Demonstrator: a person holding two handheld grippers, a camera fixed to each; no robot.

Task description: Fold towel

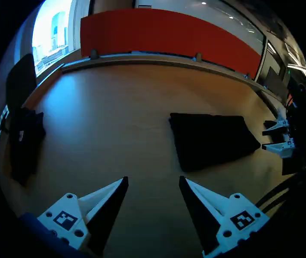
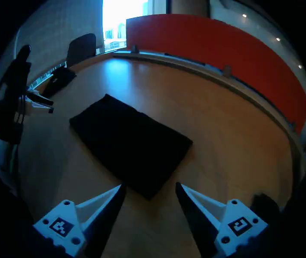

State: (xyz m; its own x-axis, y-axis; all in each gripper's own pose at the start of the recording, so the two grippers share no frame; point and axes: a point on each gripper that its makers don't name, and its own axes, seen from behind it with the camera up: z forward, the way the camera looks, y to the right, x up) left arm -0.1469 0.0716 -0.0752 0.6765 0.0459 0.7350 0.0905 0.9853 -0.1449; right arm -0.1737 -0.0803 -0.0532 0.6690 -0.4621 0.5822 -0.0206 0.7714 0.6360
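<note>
Towel flat on table, open wood beyond all four edges.

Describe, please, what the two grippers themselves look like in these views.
The left gripper and the right gripper look alike: two white, wedge-shaped fingers tapering to points, with black inner faces. Each finger's base carries a square black-and-white marker and small screw holes.

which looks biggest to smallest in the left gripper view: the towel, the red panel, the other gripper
1. red panel, a wide band across the back
2. towel, clearly smaller
3. right gripper, smallest, but it sits far off, so that is its look only
</note>
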